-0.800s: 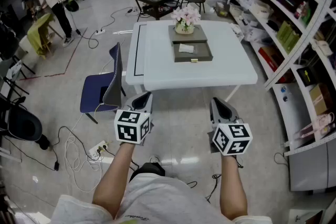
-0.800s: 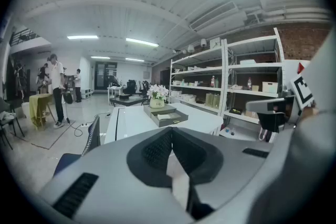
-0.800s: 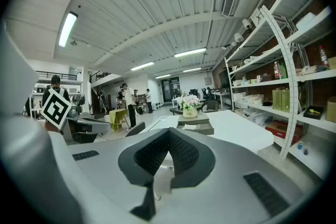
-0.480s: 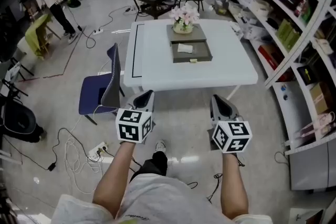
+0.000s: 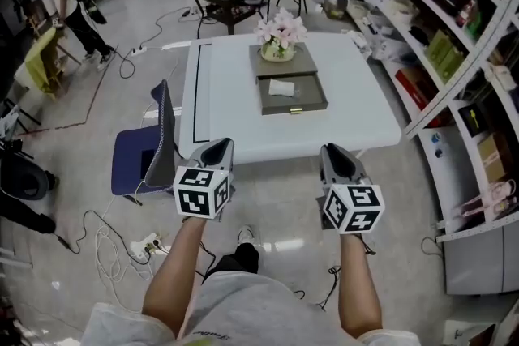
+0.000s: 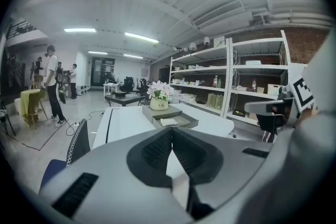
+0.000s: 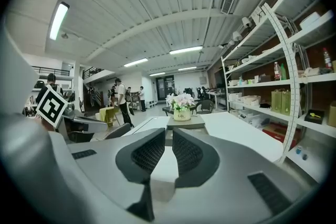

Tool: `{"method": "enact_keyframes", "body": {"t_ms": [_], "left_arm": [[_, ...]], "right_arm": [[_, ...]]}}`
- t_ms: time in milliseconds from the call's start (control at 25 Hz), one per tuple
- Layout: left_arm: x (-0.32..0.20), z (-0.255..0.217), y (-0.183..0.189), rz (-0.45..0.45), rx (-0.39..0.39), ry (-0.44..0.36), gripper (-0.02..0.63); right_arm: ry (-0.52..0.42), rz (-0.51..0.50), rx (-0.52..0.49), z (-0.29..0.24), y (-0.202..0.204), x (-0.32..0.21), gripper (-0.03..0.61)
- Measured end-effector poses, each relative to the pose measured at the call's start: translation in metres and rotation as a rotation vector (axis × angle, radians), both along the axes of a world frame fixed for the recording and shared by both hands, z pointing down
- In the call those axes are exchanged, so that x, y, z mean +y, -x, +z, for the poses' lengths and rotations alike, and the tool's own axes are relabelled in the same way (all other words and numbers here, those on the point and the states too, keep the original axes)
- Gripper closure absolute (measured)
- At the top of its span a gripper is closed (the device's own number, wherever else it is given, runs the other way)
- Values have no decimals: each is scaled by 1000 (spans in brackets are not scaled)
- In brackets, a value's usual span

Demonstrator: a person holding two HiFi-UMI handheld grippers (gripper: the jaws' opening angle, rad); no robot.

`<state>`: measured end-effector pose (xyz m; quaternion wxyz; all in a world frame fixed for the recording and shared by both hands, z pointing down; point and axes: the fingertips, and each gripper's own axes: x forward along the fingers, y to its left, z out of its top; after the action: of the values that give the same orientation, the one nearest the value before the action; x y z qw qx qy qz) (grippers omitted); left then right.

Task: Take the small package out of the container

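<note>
L fingers [image 6: 156,152] pinched tip to tip, empty; R fingers [image 7: 148,153] a slit apart, also empty. Both short of the white surface [image 5: 227,105], which now sits nearer than a moment ago, so approach is underway. Small pkg [image 5: 281,87] lies untouched in the open container [image 5: 293,108], far side.

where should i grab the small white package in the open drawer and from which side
Probably from above: the small package lies flat in the open drawer, walled round, with the flower pot standing behind it. Pinch across its narrower span.
</note>
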<state>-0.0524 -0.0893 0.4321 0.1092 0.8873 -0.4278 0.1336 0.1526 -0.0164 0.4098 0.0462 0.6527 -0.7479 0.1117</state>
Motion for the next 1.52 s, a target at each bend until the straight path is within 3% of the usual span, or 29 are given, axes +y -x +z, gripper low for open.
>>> {"method": "enact_keyframes", "body": {"t_ms": [560,1040,1520], "left_arm": [[-116,7,-11,52,13,48,607],[-175,13,-27,126,13,63,607],[-195,20,-45,183,-22,56,607]], "right_arm": [[81,7,25,8,-8,-113,442],[137,-13,85,12,0,-174,399],[269,-207,217,45,7,-208,394]]}}
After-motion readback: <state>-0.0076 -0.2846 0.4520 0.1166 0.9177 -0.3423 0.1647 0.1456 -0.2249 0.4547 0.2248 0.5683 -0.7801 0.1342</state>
